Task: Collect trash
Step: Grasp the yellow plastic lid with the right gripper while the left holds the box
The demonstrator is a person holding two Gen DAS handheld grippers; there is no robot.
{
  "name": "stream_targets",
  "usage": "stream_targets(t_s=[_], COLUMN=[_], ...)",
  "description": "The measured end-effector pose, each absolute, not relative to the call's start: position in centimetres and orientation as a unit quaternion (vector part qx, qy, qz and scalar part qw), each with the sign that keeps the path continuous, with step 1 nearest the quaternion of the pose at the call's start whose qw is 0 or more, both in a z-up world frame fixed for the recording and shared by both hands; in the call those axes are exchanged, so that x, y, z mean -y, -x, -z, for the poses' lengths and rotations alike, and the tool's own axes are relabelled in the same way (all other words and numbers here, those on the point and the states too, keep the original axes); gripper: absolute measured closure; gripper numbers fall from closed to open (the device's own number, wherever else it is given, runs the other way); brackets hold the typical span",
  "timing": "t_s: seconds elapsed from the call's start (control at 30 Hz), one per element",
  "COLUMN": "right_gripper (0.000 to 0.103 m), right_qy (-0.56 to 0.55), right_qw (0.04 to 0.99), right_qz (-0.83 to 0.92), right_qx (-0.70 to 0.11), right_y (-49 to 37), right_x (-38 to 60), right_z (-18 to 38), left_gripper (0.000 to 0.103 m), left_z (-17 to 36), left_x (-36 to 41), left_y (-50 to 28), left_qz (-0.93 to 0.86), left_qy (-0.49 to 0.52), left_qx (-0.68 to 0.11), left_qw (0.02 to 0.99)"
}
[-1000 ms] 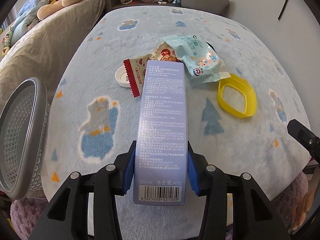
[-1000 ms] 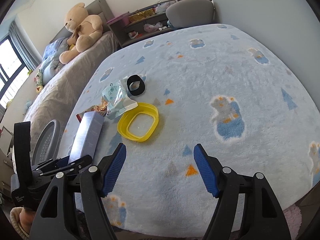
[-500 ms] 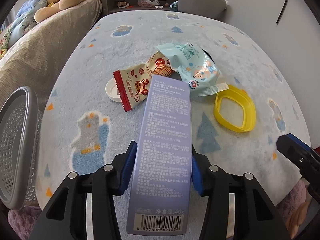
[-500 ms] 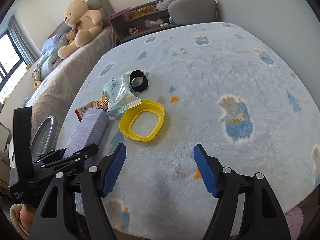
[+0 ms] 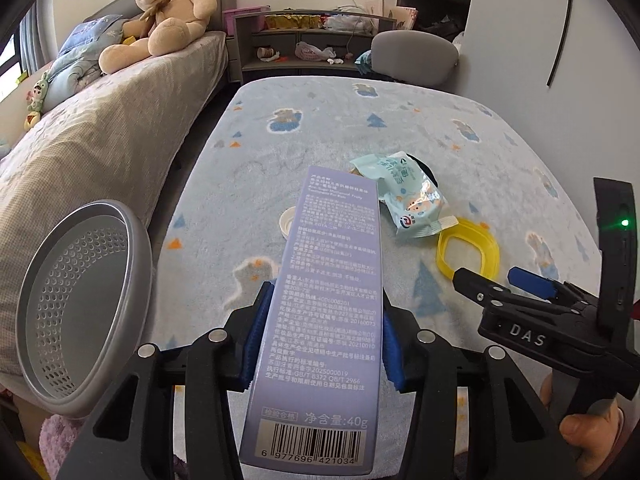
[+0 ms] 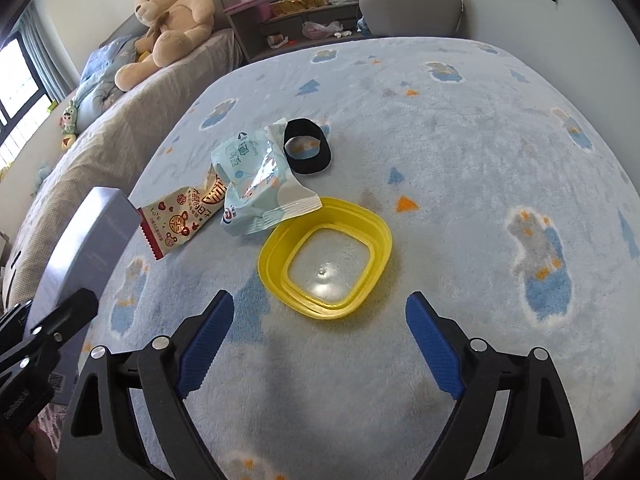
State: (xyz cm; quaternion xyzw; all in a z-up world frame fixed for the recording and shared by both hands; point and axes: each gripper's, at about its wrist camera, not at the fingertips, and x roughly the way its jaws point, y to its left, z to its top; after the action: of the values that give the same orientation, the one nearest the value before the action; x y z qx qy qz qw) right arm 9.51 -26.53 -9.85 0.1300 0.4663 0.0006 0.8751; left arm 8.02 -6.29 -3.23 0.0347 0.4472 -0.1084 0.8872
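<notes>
My left gripper (image 5: 318, 340) is shut on a long lilac carton (image 5: 324, 312) and holds it lifted above the rug; the carton also shows in the right wrist view (image 6: 86, 248). A grey perforated trash bin (image 5: 76, 304) stands to its left. My right gripper (image 6: 320, 344) is open and empty, just in front of a yellow lid (image 6: 326, 254). On the rug lie a pale blue wrapper (image 6: 258, 184), a red-and-cream snack wrapper (image 6: 182, 216), a black ring (image 6: 308, 152) and a white cap (image 5: 287, 220).
The blue patterned rug (image 6: 460, 160) lies beside a bed (image 5: 100, 136) with a teddy bear (image 5: 160, 12). A grey chair (image 5: 414, 58) and shelves (image 5: 304, 40) stand at the far end. The right gripper shows in the left wrist view (image 5: 532, 300).
My left gripper has lifted the carton and tilted up, so the bin and room come into view. My right gripper has moved closer to the yellow lid.
</notes>
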Motion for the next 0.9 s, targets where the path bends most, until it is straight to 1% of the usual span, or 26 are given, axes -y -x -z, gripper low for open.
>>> stream_targets(t_s=[0.33, 0.37, 0.4, 0.47, 0.6, 0.9], right_gripper=[0.015, 0.018, 0.025, 0.031, 0.032, 0.031], right_qy=[-0.092, -0.089, -0.088, -0.094, -0.123, -0.126], right_qw=[0.87, 0.871, 0.872, 0.873, 0.872, 0.87], right_qz=[0.039, 0.041, 0.042, 0.042, 0.037, 0.047], right_qx=[-0.483, -0.481, -0.479, -0.476, -0.473, -0.475], right_y=[-12.2, -12.3, -12.2, -12.0, -10.7, -5.8], right_x=[25.4, 25.4, 25.4, 25.8, 27.2, 28.8], right_z=[11.3, 11.3, 11.3, 11.1, 10.7, 9.9], left_gripper=[0.056, 0.056, 0.056, 0.056, 0.056, 0.056], left_z=[2.6, 2.6, 2.6, 2.7, 2.7, 2.6], left_x=[5.0, 4.9, 4.9, 4.8, 4.9, 5.4], left_y=[-7.6, -7.6, -7.6, -7.5, -7.4, -6.7], left_qz=[0.103, 0.102, 0.101, 0.1, 0.101, 0.113], left_qy=[-0.023, -0.022, -0.022, -0.022, -0.02, -0.02], left_qx=[-0.444, -0.445, -0.445, -0.446, -0.448, -0.448], left_qw=[0.89, 0.89, 0.89, 0.889, 0.888, 0.887])
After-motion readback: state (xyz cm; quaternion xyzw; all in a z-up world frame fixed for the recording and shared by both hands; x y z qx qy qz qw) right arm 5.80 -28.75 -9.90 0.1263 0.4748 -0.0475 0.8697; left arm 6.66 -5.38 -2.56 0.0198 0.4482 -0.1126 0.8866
